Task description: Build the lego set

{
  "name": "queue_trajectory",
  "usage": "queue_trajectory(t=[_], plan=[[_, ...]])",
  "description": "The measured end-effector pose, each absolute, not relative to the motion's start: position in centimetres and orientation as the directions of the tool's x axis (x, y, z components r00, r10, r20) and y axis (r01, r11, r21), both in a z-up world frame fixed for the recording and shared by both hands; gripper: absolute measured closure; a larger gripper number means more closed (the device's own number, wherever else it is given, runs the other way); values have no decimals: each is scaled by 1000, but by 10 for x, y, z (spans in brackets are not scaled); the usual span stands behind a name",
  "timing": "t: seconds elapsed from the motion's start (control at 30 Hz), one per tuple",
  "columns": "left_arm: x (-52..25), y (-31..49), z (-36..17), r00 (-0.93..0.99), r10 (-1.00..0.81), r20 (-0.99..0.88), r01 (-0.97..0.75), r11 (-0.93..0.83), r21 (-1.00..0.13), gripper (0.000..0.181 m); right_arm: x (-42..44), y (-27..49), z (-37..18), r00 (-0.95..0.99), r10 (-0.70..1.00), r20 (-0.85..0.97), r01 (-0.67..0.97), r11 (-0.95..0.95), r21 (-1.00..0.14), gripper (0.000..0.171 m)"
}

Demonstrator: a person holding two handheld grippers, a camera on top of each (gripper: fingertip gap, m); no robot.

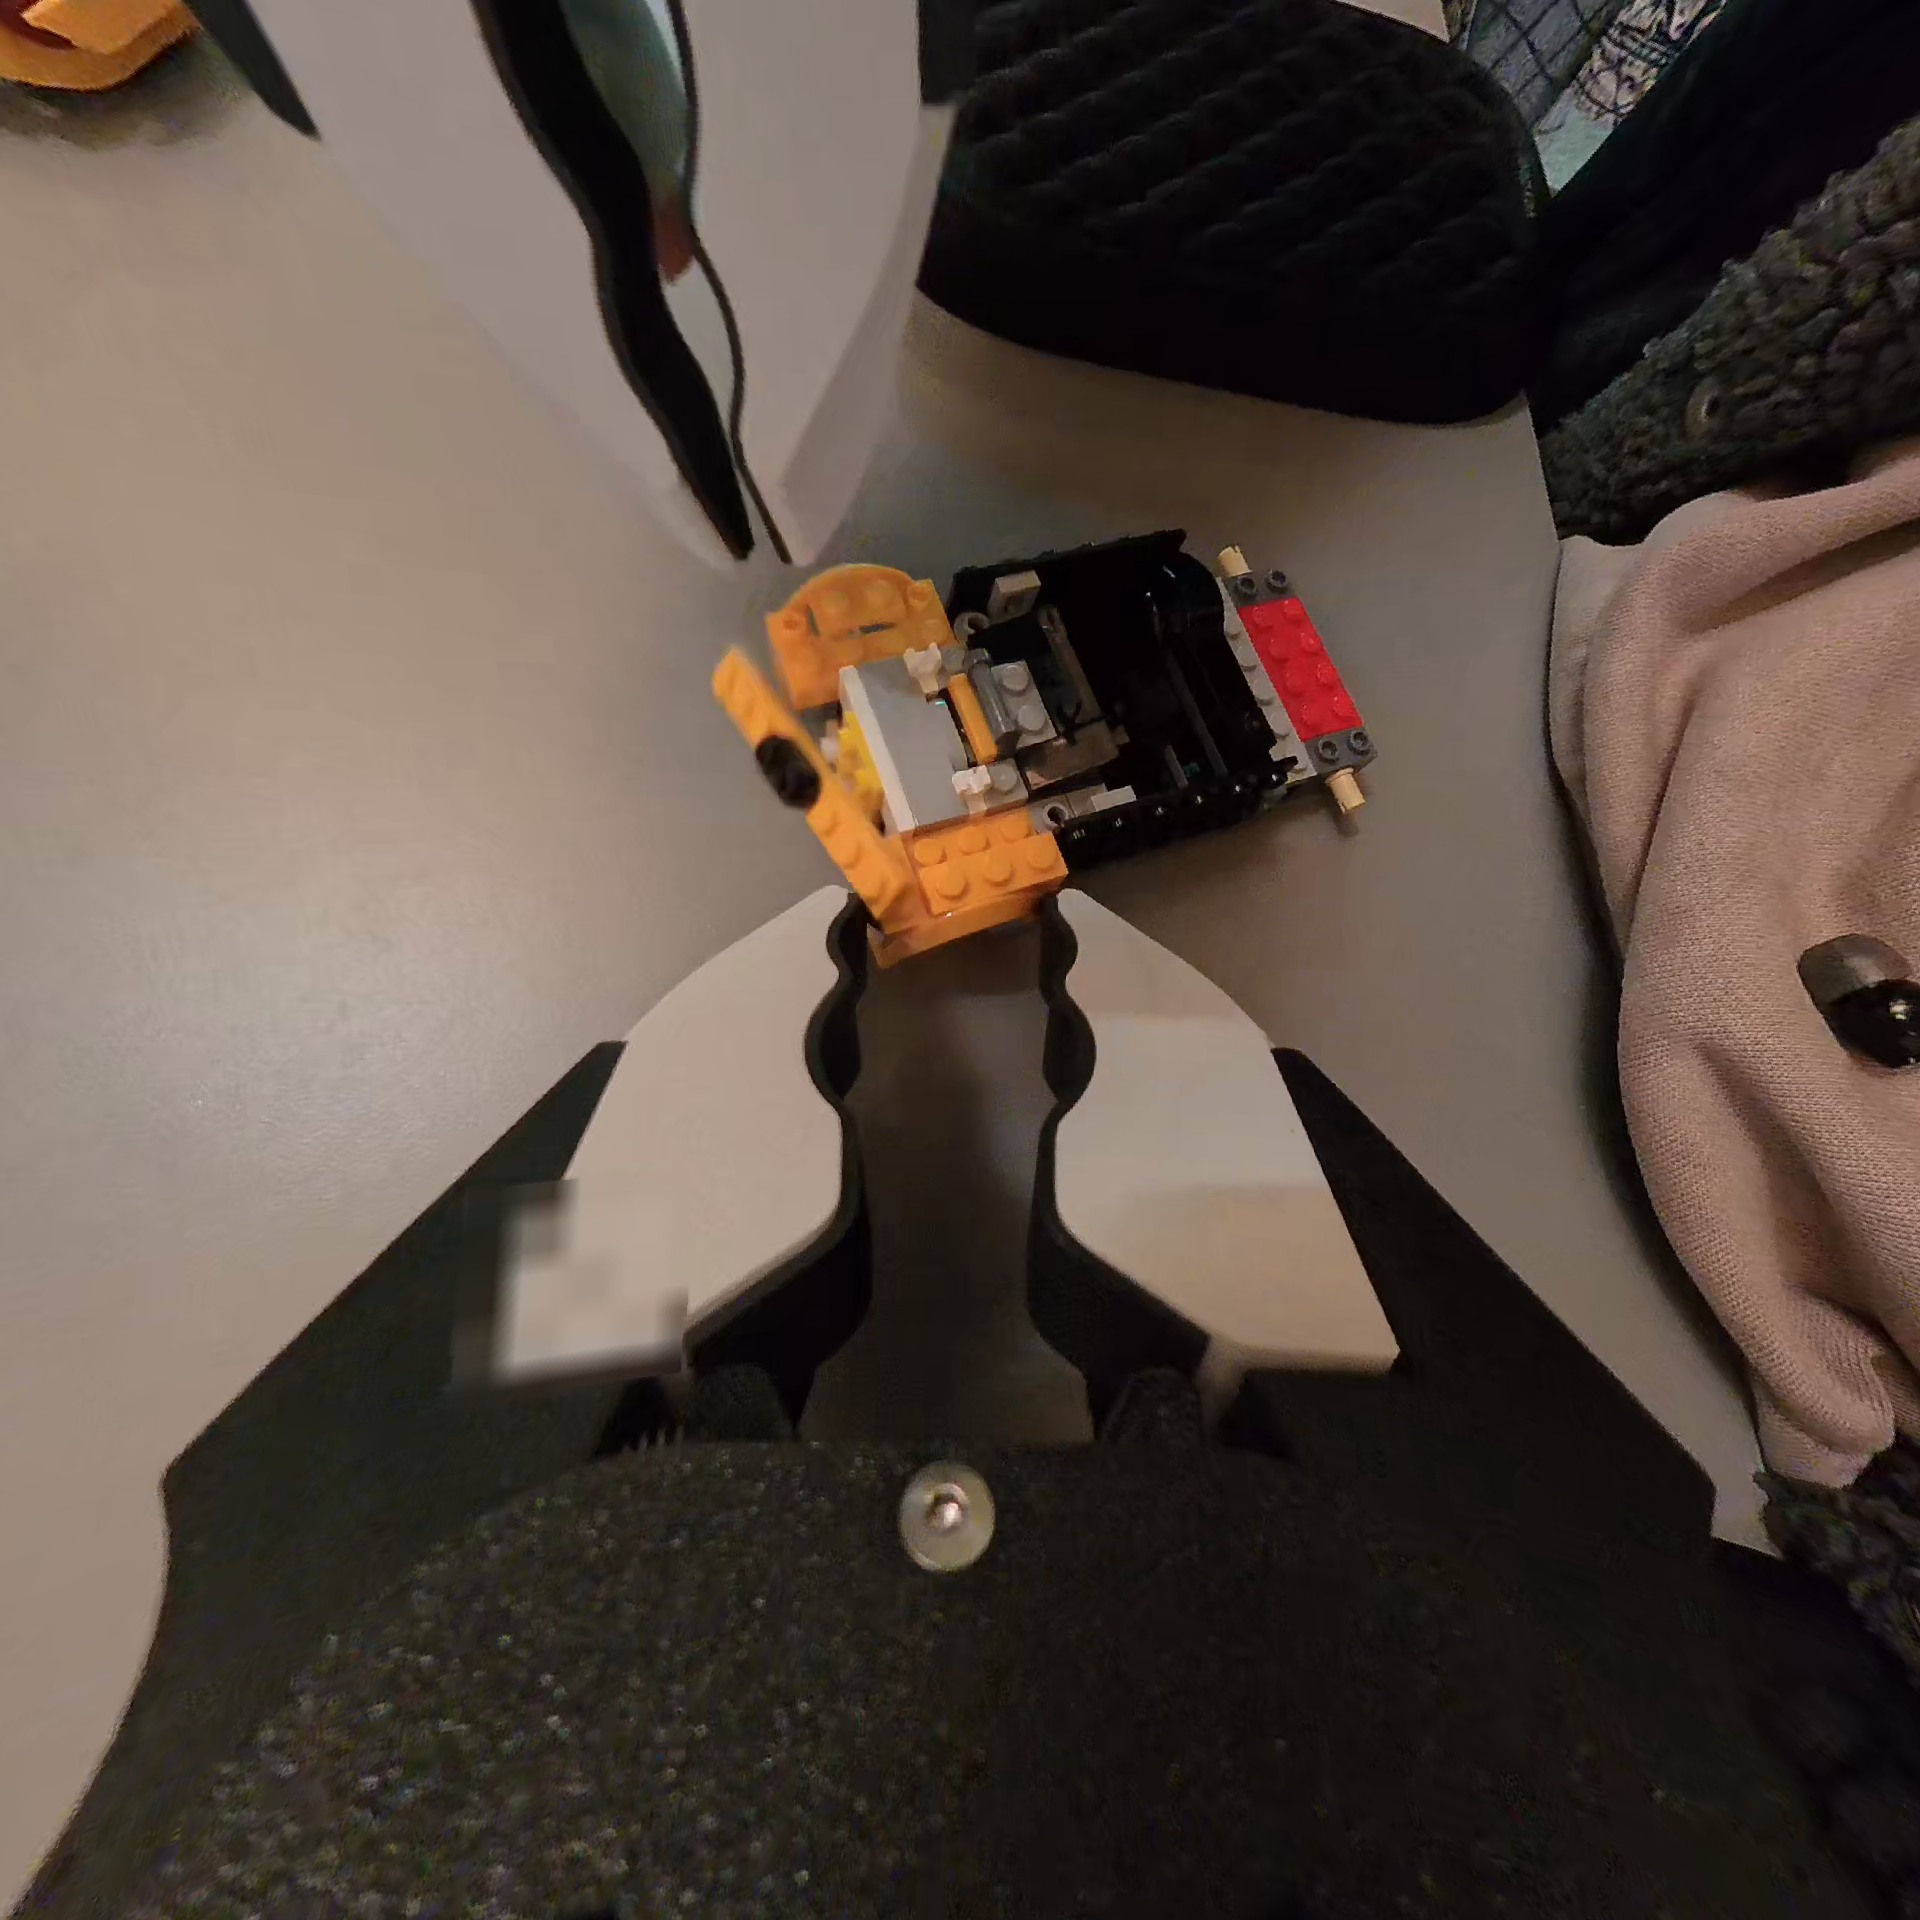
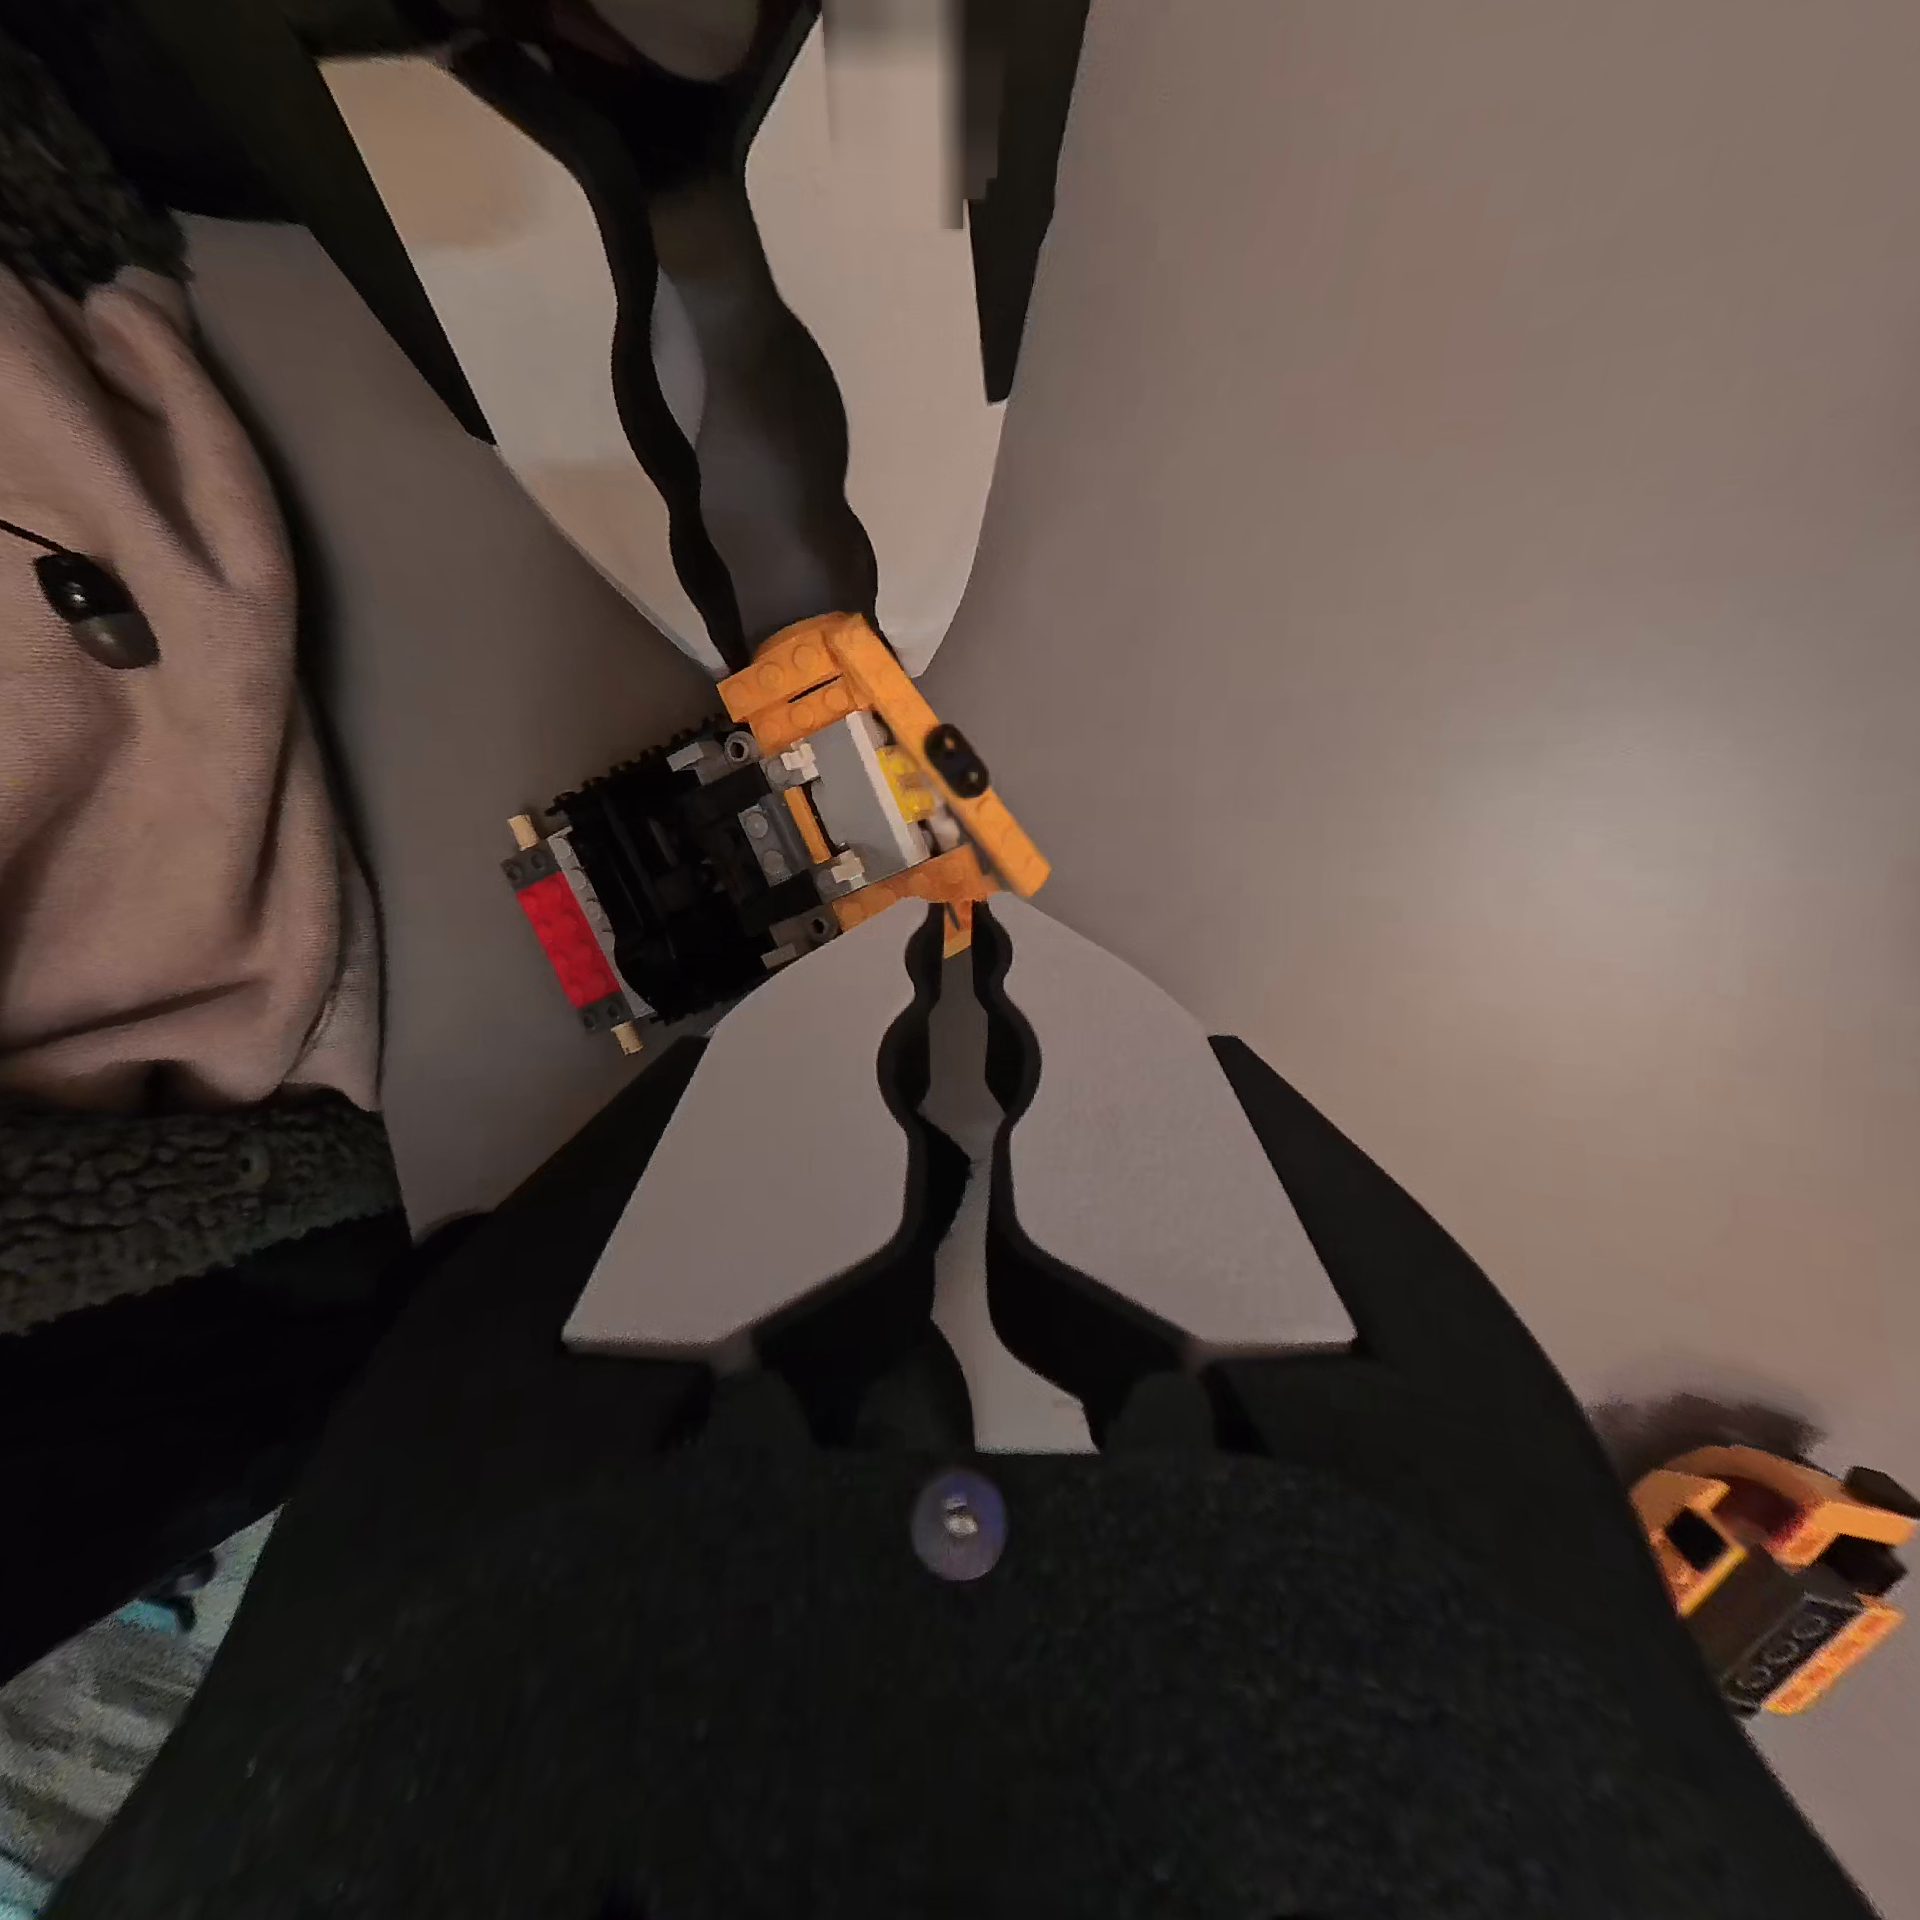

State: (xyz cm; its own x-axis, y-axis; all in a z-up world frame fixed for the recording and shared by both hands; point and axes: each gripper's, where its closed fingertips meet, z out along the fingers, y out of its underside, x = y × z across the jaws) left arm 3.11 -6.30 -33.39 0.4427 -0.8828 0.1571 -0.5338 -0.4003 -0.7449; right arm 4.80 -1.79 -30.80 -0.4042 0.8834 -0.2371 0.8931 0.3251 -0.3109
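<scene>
A partly built lego vehicle (image 1: 1039, 727) lies on the grey table (image 1: 312, 727), with an orange front, a grey and white hood, a black chassis and a red plate at the rear. A long orange plate (image 1: 800, 790) with a black piece hangs askew across its front. My left gripper (image 1: 951, 925) is shut on the near orange fender. My right gripper (image 2: 956, 935) is shut on the orange fender at the opposite side of the vehicle (image 2: 769, 831). Each gripper shows in the other's view, the right one (image 1: 764, 556) and the left one (image 2: 805, 644), facing each other across the front.
A second orange and black lego sub-assembly (image 2: 1766, 1579) lies on the table to my right gripper's right, and its edge shows in the left wrist view (image 1: 83, 42). A person in a beige top (image 1: 1714, 935) sits close behind the vehicle's rear. A black quilted cushion (image 1: 1226, 208) lies beyond. The grippers' ends are close to 6 centimetres from one another.
</scene>
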Motion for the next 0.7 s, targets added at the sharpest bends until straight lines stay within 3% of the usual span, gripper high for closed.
queue_trajectory(t=[0.03, 0.23, 0.4, 0.7], plan=[[31, -63, -334, 441, -884, 156, -534, -398, -746, 150, 46, -16, -306, -404, 883, -240, 892, 321, -319, 167], [32, -64, -333, 437, -886, 155, -533, -394, -749, 150, 36, -7, -319, -425, 866, -265, 885, 336, -321, 168], [31, -63, -333, 436, -885, 160, -530, -397, -750, 149, 41, 1, -328, -659, 738, -147, 734, 588, -340, 160], [30, -58, -333, 412, -896, 164, -525, -380, -761, 150, 31, -22, -330, -760, 561, -328, 650, 640, -410, 157]])
